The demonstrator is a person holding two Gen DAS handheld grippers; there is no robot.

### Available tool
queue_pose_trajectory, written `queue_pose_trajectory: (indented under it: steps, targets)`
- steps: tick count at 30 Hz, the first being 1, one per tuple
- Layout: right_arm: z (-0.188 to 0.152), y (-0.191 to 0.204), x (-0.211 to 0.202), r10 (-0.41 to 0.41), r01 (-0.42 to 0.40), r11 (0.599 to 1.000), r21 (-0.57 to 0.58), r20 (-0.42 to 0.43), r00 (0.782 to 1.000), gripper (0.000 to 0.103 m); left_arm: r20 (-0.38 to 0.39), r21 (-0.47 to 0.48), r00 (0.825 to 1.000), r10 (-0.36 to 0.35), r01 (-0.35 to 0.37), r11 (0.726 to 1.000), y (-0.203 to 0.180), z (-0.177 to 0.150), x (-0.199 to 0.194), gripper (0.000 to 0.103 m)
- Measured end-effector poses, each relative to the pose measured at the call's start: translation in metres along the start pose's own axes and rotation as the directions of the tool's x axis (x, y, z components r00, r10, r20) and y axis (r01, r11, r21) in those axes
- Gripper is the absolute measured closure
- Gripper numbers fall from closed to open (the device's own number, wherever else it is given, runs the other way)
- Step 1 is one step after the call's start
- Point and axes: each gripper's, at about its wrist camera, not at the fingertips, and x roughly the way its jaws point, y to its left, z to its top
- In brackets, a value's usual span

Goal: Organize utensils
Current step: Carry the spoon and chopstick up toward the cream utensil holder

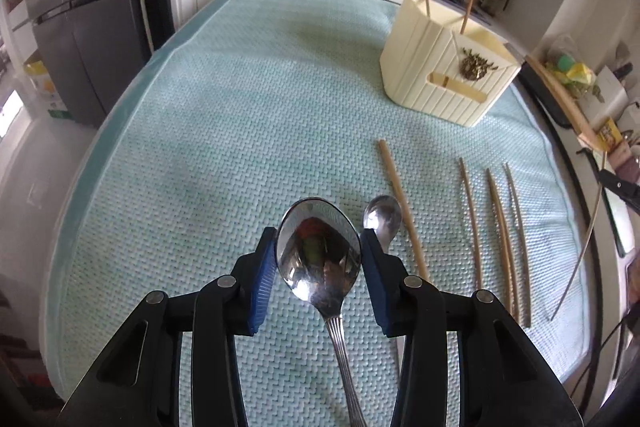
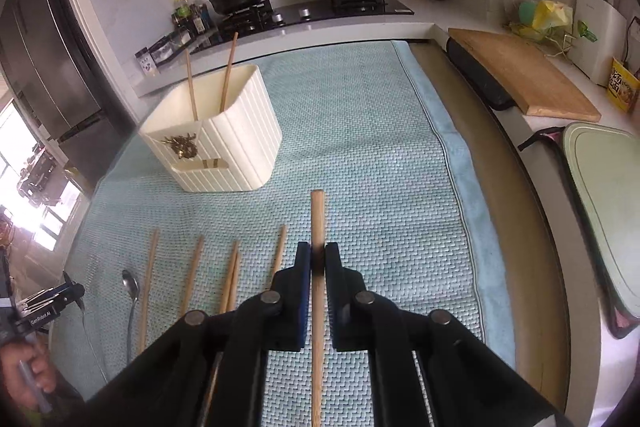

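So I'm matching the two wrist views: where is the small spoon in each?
Left wrist view: small spoon lies low centre, just right of the big spoon in the left gripper.
Right wrist view: small spoon lies far lower left, beside the leftmost chopstick.
Shared landmark: the cream holder.

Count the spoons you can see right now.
2. A large spoon is clamped by its bowl in the left tongs; a small spoon lies on the teal mat beside it. No others visible.
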Motion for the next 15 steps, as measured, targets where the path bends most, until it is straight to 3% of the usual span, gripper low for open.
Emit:
queue_pose_trajectory:
  steps: [9,15]
  targets:
    - [0.012,0.011,-0.064,0.055,-0.052,0.998,-0.028,0.112,0.992,0.096,0.104,0.079,0.994,-0.047,0.039,0.996,-0.013,0.033,-0.060,0.062]
    - [0.016,0.031,-0.089,0.081,-0.070,0.995,-0.071,0.162,0.984,0.096,0.123,0.115,0.989,-0.075,0.061,0.991,-0.021,0.046,-0.073,0.062]
